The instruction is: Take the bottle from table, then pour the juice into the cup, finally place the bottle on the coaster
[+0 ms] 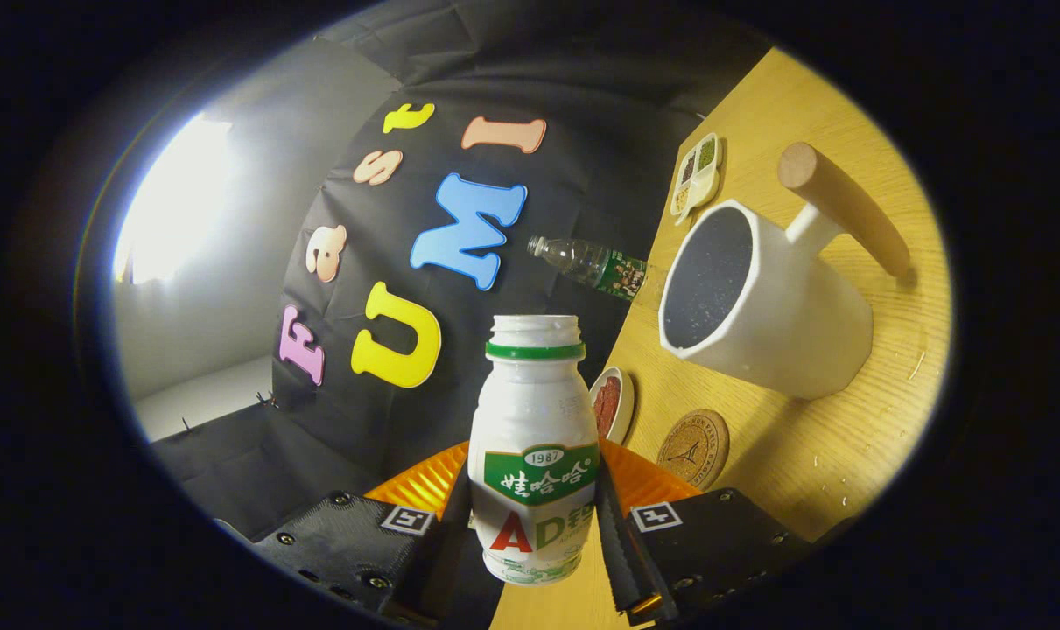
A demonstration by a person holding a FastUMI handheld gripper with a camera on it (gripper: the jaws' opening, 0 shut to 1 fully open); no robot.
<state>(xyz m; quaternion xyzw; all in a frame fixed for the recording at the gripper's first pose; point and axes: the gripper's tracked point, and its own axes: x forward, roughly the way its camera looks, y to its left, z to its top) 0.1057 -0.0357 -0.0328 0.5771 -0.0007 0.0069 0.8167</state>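
In the gripper view the whole scene is rolled sideways, so the wooden bench [845, 420] stands up along one side instead of lying flat. The gripper [530, 525] is clamped on the bottle [530, 455]: one finger presses each flank of its lower body, and the bottle sits squarely between them, its neck pointing away from the camera. It is a small white bottle with a green band under the neck and a green and red label (the cap is off, and the open mouth shows a white rim). Whether any juice is inside cannot be told through the opaque wall.

Beyond the fingers and to one side stands the cup [761, 302], a white mug with a dark, speckled interior and a wooden peg handle that juts out from its side. Its mouth faces the bottle, but the two are apart, with bare bench between them. Just beside the cup's base lies the coaster [692, 449], a round cork disc with a printed emblem, flat on the bench and with nothing on it.

Close behind the held bottle sits a small round dish [611, 405] with something reddish-brown in it. Farther off, a clear plastic water bottle [593, 265] with a green label stands on the bench near the cup's rim, and beyond that a small divided tray [698, 175] holds green and brownish contents.
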